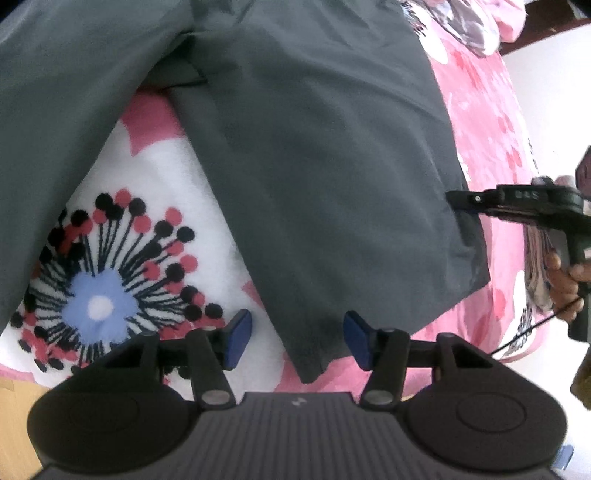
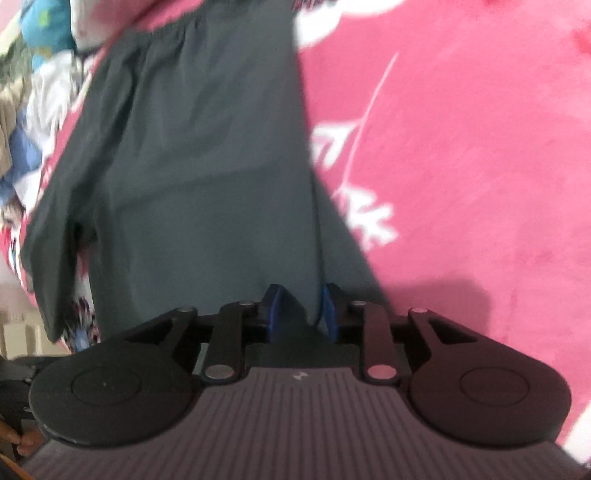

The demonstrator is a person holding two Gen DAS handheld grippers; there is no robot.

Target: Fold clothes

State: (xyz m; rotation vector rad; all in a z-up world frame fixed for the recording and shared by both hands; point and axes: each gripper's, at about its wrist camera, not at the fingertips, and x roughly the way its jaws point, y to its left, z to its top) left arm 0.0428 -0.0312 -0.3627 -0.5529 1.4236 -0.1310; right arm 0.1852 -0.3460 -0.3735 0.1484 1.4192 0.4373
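Observation:
A pair of dark grey shorts (image 1: 314,166) lies spread on a pink flowered blanket (image 1: 480,110). My left gripper (image 1: 295,341) is open, its blue pads on either side of the hem corner of one leg, just above the blanket. My right gripper (image 2: 299,310) has its blue pads closed on the grey fabric (image 2: 207,184) at the edge of the shorts. In the left wrist view the right gripper (image 1: 458,199) shows at the right side of the same leg, held by a hand.
A pile of other clothes (image 2: 26,110) lies at the far left of the right wrist view. More bedding (image 1: 465,22) lies beyond the shorts. The blanket's near edge and wooden floor (image 1: 14,406) show at lower left.

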